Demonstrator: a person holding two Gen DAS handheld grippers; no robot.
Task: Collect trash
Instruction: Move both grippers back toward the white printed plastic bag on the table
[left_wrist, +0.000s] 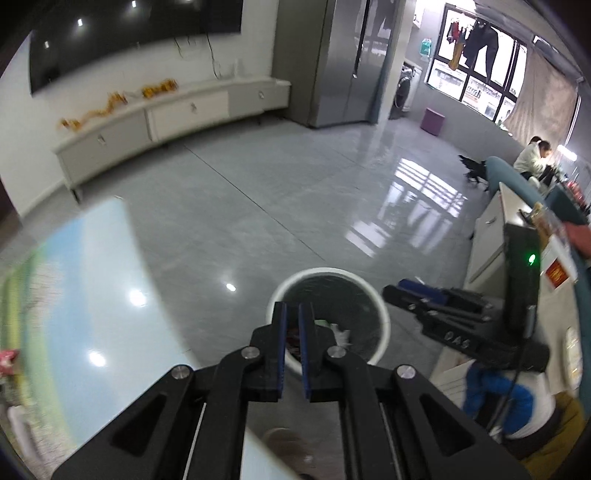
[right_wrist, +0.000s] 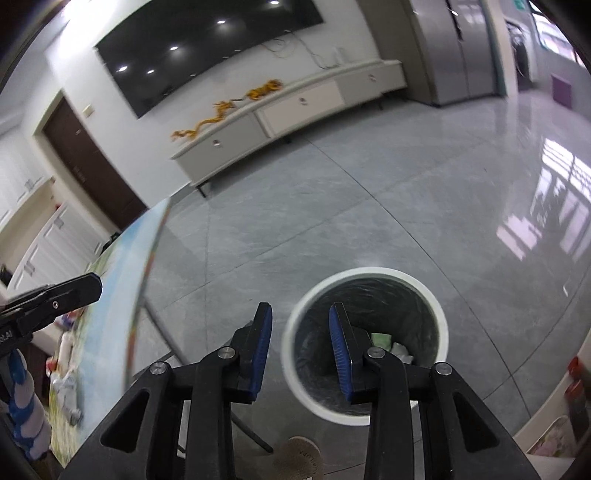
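Note:
A white round trash bin (left_wrist: 384, 325) with a dark liner stands on the grey floor; scraps of trash (left_wrist: 338, 330) lie inside it. It also shows in the right wrist view (right_wrist: 441, 325), with green and white scraps (right_wrist: 388, 343) at its bottom. My left gripper (left_wrist: 292, 314) hovers above the bin's near left rim, its blue pads nearly together with nothing between them. My right gripper (right_wrist: 300, 317) is open and empty above the bin's left rim. The right gripper also shows in the left wrist view (left_wrist: 410, 291).
A table with a printed landscape cloth (left_wrist: 85, 280) lies to the left, with wrappers (right_wrist: 64, 354) on it. A low white TV cabinet (left_wrist: 177, 114) runs along the far wall. A counter (left_wrist: 517, 221) and a seated person (left_wrist: 532, 155) are at the right.

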